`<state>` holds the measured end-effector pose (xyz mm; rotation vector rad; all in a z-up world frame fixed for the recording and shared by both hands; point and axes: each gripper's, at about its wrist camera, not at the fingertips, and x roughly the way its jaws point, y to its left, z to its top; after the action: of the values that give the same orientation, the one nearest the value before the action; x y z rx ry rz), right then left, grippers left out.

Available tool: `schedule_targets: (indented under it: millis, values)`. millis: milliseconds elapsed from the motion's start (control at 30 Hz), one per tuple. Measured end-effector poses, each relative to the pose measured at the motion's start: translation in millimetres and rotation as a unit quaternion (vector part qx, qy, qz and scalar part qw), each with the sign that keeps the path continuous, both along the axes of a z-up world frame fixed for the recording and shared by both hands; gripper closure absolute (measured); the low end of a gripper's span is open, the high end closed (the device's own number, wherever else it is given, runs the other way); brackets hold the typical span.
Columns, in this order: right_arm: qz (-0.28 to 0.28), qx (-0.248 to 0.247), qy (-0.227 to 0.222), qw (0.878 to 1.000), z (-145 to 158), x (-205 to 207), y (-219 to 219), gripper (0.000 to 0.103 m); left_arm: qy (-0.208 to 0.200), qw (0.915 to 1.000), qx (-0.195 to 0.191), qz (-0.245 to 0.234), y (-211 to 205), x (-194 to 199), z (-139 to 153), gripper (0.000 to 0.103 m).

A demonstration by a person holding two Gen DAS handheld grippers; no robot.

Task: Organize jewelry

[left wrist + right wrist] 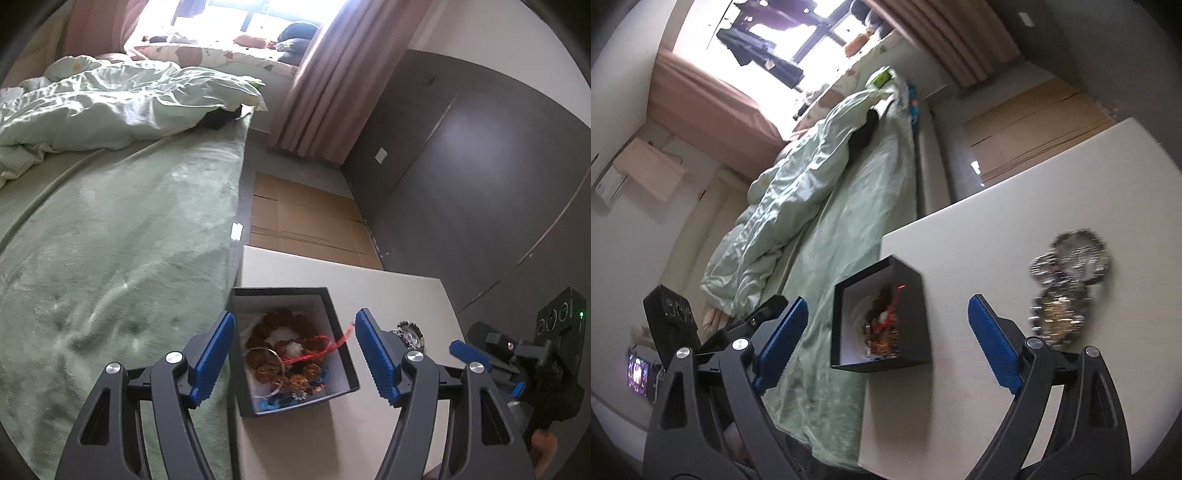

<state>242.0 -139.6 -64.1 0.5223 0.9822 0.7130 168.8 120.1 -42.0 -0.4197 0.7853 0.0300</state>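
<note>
a: what's the biggest thing here?
b: the green bed (110,240), filling the left of the frame. next the white table (388,295) at the lower right, then the black box (332,314) on its left edge.

a: is the tidy-up nearly done?
b: i think mostly. the box holds brown beads (291,325), a red string (317,350) and a thin bangle. a sparkly silver piece (1067,284) sits alone on the table, near the box, at the right. it's blurry.

a: and the grabbers?
b: left gripper (295,363) is spread wide over the box, holding nothing. right gripper (882,341) is spread wide and empty too.
</note>
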Motion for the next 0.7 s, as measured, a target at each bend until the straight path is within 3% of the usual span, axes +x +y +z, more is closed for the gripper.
schedule_targets:
  millis: [300, 700]
  values:
    - [-0.062, -0.04, 0.019, 0.997, -6, 6, -61, 0.015, -0.001, 0.9987, 0.014, -0.049, -49, 13, -4, 0.033]
    - [-0.095, -0.087, 0.063, 0.99, -23, 14, -110, 0.015, 0.015, 0.9921, 0.034, -0.12, -123, 39, -26, 0.034]
